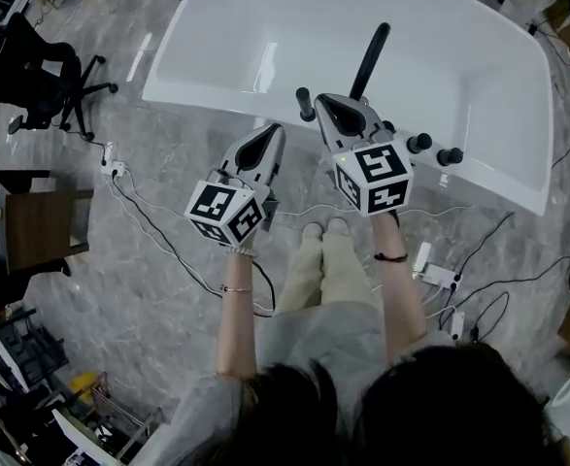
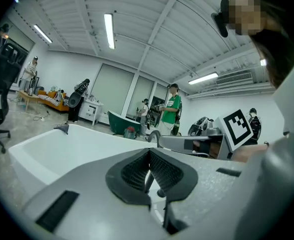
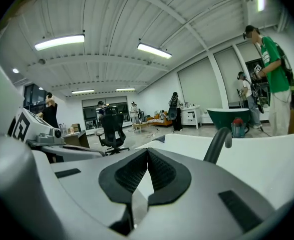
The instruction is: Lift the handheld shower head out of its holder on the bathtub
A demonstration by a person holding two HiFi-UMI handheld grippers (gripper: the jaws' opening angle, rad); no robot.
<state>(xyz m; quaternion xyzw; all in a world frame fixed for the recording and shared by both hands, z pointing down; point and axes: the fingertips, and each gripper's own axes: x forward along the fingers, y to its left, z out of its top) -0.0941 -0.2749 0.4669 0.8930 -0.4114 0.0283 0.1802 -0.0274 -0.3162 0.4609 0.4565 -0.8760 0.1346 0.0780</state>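
**Two closed grippers held out at the bathtub's near rim**

From the head camera, a person stands at a white bathtub (image 1: pixel 207 98) with both forearms stretched forward. Each hand sits behind a cube of square markers. The left gripper (image 1: pixel 274 129) angles up and to the right in the picture, its tip just short of the rim. Its jaws are pressed together with nothing held. The right gripper (image 1: pixel 320 101) reaches further forward and angles up and to the left over the rim, its jaws likewise clenched and empty.

The handheld shower head (image 1: pixel 306 104), a short black stick, stands upright in its holder on the rim. It is just beside the right gripper's tip and a little ahead of the left one; whether either touches it cannot be told. A long black spout (image 1: pixel 371 58) reaches over the basin close on its right. The right gripper's body covers part of the row of fittings, and black knobs (image 1: pixel 419 144) show beyond it.

On the grey floor (image 1: pixel 119 289) lie white cables (image 1: pixel 158 229) and a power strip (image 1: pixel 438 276), and a black office chair (image 1: pixel 59 78) stands well off to the left
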